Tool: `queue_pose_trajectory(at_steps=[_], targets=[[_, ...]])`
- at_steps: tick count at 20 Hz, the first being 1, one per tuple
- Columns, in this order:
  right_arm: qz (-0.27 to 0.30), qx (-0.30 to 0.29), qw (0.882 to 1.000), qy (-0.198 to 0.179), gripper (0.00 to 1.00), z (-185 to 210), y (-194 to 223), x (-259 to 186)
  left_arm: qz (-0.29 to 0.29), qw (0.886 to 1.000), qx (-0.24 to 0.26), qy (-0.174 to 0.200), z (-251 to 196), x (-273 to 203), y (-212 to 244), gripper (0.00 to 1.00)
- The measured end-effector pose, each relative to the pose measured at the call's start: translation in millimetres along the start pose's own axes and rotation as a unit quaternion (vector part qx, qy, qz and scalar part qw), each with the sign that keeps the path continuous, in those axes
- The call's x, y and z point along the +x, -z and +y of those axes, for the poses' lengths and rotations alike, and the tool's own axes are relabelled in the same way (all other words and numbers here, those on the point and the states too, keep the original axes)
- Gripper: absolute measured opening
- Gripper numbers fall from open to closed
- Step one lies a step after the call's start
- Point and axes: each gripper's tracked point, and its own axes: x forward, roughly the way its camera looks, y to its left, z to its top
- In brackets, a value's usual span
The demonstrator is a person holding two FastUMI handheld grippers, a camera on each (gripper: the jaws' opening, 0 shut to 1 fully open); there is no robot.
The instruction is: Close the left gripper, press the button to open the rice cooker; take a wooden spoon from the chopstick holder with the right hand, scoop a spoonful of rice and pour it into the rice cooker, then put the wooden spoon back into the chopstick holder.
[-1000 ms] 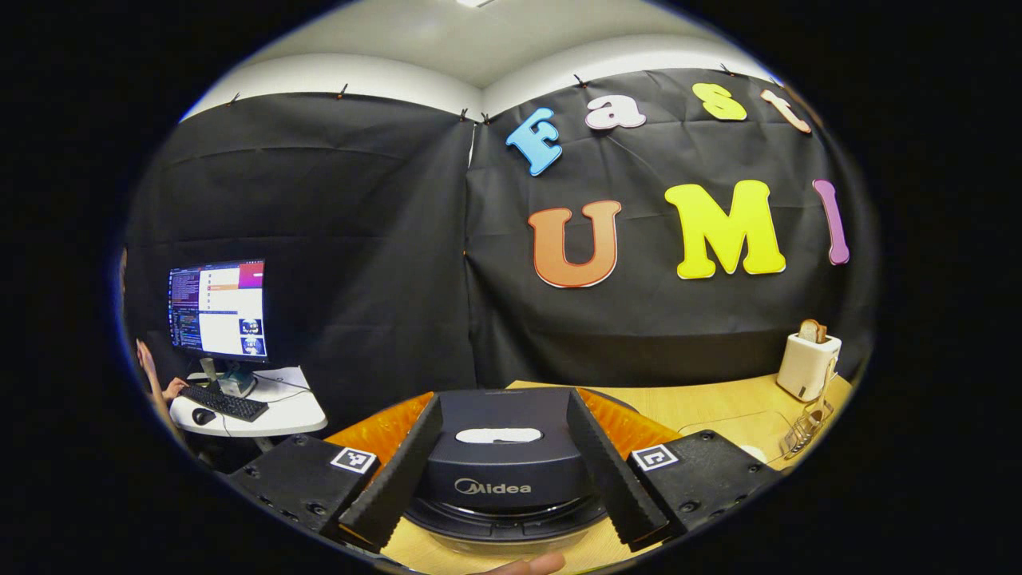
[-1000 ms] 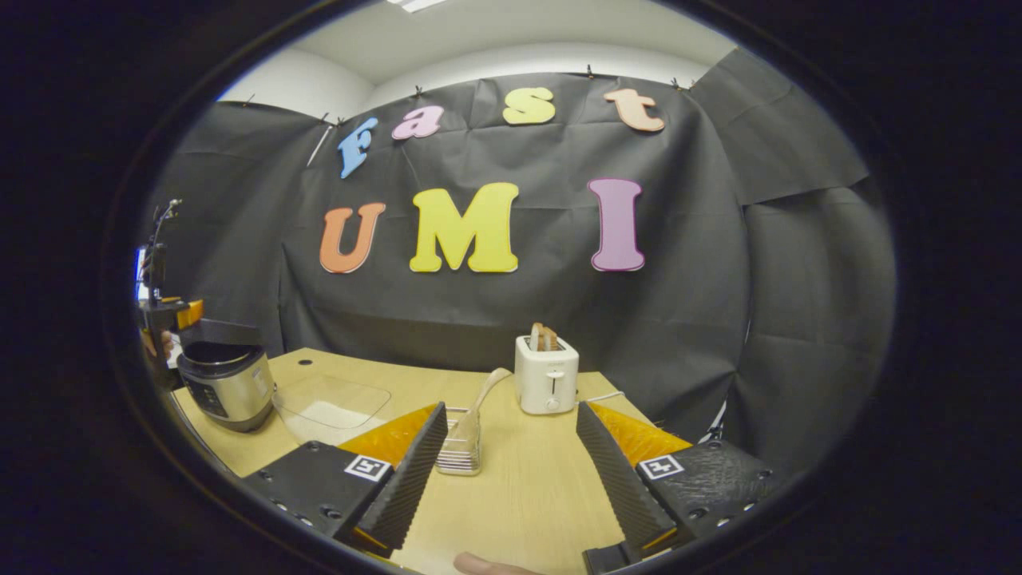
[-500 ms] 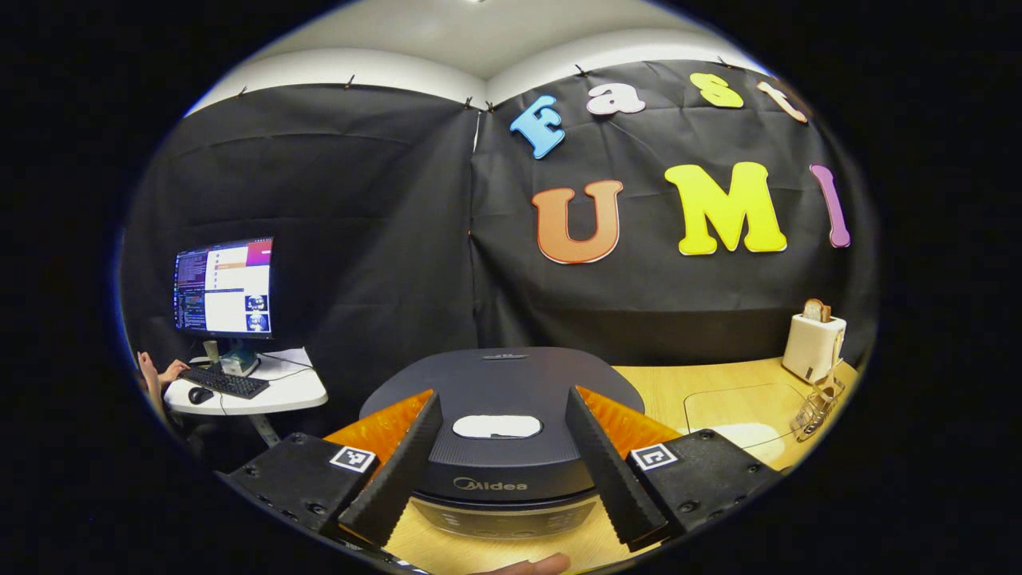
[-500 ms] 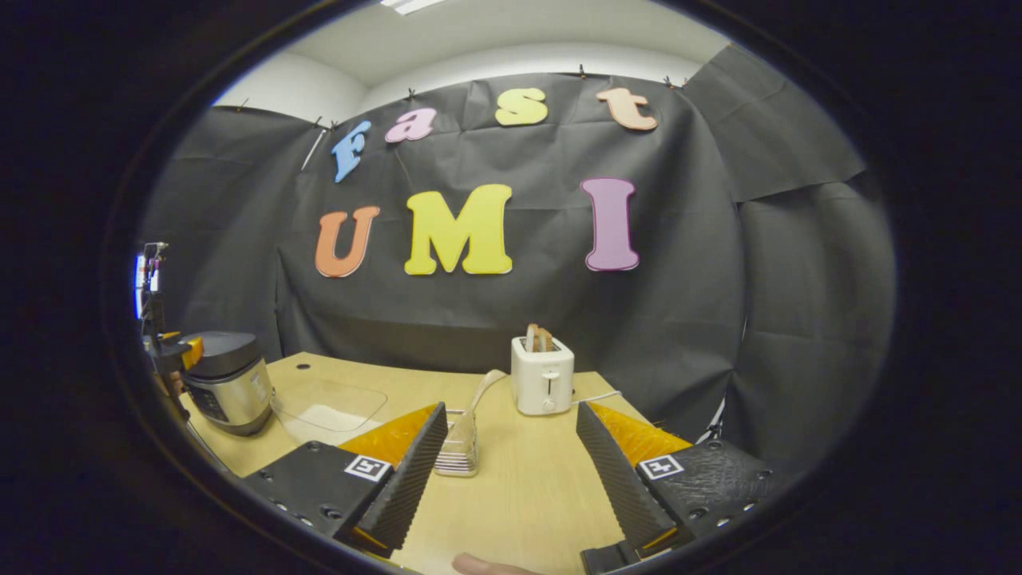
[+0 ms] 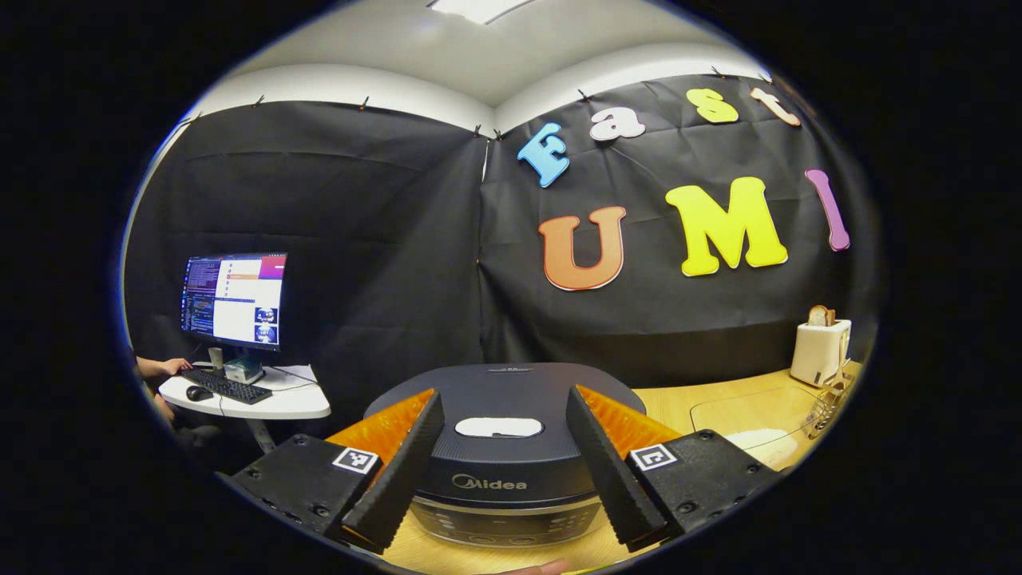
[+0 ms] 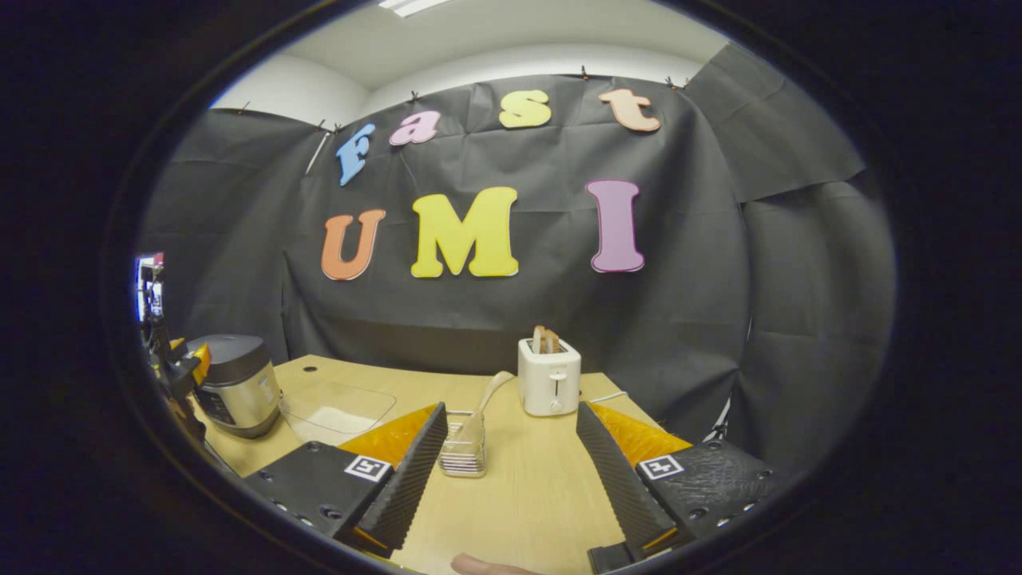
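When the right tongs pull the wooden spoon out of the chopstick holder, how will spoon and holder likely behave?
The wooden spoon looks rigid and light, so it should lift without bending. It leans against the rim rather than standing upright, so it may swing once gripped. The chopstick holder is a small open wire basket, probably light; it could slide or tip on the smooth table if the spoon drags on it.

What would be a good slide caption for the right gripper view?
Open right gripper above the table, facing the chopstick holder with the wooden spoon; toaster behind, rice cooker closed.

Spoon (image 6: pixel 489 391) in holder (image 6: pixel 463 457), toaster (image 6: pixel 548 386) behind.
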Motion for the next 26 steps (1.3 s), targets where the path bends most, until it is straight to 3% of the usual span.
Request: queue_pose_trajectory(at_steps=[3, 4, 5, 6, 8, 9, 11, 12, 15, 19, 24, 26], targets=[[0.004, 0.002, 1.000, -0.005, 0.96, 8.5, 4.0, 2.1, 0.007, 1.000, 0.028, -0.005, -0.7, -6.5, -2.8, 0.98], [0.006, 0.004, 1.000, -0.007, 0.94, 11.5, 5.3, 2.5, 0.012, 0.999, 0.035, -0.002, -2.4, -9.7, -3.1, 0.92], [0.006, 0.006, 1.000, -0.011, 0.94, 14.3, 7.0, 2.3, 0.016, 0.999, 0.038, 0.003, -6.7, -15.3, -4.8, 0.97], [0.006, 0.007, 1.000, -0.016, 0.96, 19.5, 7.2, 2.0, 0.022, 0.999, 0.041, 0.011, -12.4, -20.9, -7.0, 0.97], [0.009, 0.008, 1.000, -0.019, 0.97, 27.3, 11.1, 2.3, 0.037, 0.998, 0.043, 0.037, -28.5, -38.1, -10.9, 0.93], [0.010, 0.010, 1.000, -0.020, 0.96, 30.7, 13.0, 2.2, 0.042, 0.997, 0.034, 0.057, -39.6, -50.0, -12.2, 0.99], [0.009, 0.015, 1.000, -0.024, 0.94, 38.9, 13.6, 2.0, 0.059, 0.993, 0.001, 0.099, -70.2, -71.5, -14.7, 0.99], [0.008, 0.016, 1.000, -0.025, 0.97, 42.9, 14.2, 2.9, 0.075, 0.990, -0.011, 0.122, -82.9, -83.2, -16.1, 0.98], [0.012, 0.014, 0.999, -0.036, 0.94, 55.9, 19.4, 2.1, 0.033, 0.986, -0.014, 0.162, -109.2, -112.0, -50.8, 0.99], [0.021, 0.011, 0.999, -0.043, 0.96, 62.3, 25.8, 2.7, 0.014, 0.984, 0.030, 0.177, -124.8, -132.9, -56.5, 0.99], [0.022, 0.004, 0.999, -0.048, 0.96, 68.1, 26.9, 0.9, 0.024, 0.982, 0.015, 0.188, -133.7, -136.7, -51.5, 0.99], [0.021, 0.003, 0.999, -0.047, 0.96, 67.9, 28.0, 1.3, 0.032, 0.982, 0.011, 0.185, -132.0, -132.6, -45.5, 0.94]])
